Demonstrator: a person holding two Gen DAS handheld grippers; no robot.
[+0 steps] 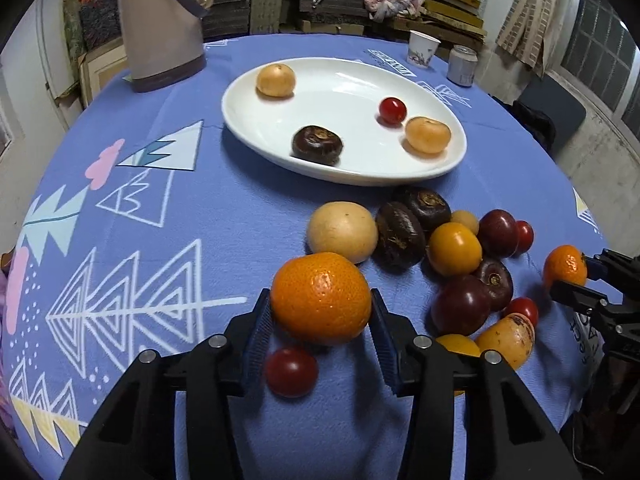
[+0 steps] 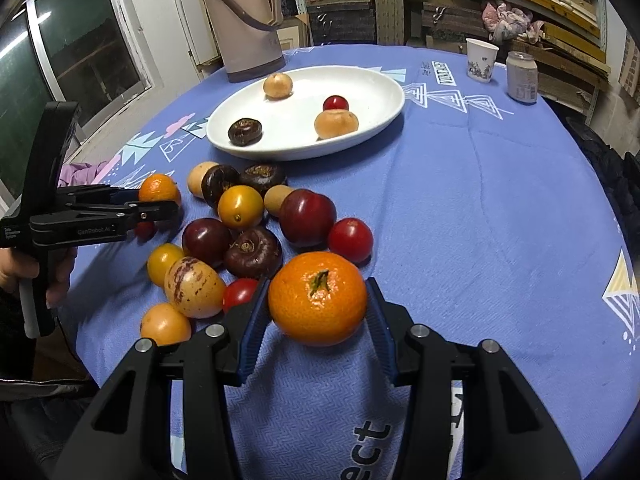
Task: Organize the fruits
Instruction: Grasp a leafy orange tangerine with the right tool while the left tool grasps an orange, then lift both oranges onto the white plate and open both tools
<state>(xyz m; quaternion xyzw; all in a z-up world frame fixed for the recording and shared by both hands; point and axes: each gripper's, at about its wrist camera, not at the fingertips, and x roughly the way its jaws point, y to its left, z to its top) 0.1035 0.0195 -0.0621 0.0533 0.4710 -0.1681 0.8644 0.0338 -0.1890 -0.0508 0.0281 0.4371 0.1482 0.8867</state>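
Note:
My left gripper [image 1: 319, 294] is shut on an orange mandarin [image 1: 320, 298], its blue pads against both sides; a cherry tomato [image 1: 291, 370] lies just beneath. The right wrist view shows that gripper [image 2: 160, 200] at the left with its mandarin [image 2: 158, 189]. My right gripper [image 2: 318, 285] is shut on a second, stemmed mandarin [image 2: 318, 300]; in the left wrist view it is the gripper [image 1: 576, 280] at the right edge. Between them lies a pile [image 2: 248, 224] of several tomatoes, plums and dark water chestnuts. The white plate [image 1: 348, 92] behind holds two pale orange fruits, a cherry tomato and a dark chestnut.
A beige thermos [image 2: 248, 20] stands behind the plate at the back left. A paper cup [image 2: 482, 60] and a can [image 2: 522, 78] stand at the back right. A hand [image 2: 60, 276] grips the left tool's handle. The blue patterned cloth [image 2: 480, 200] lies bare to the right.

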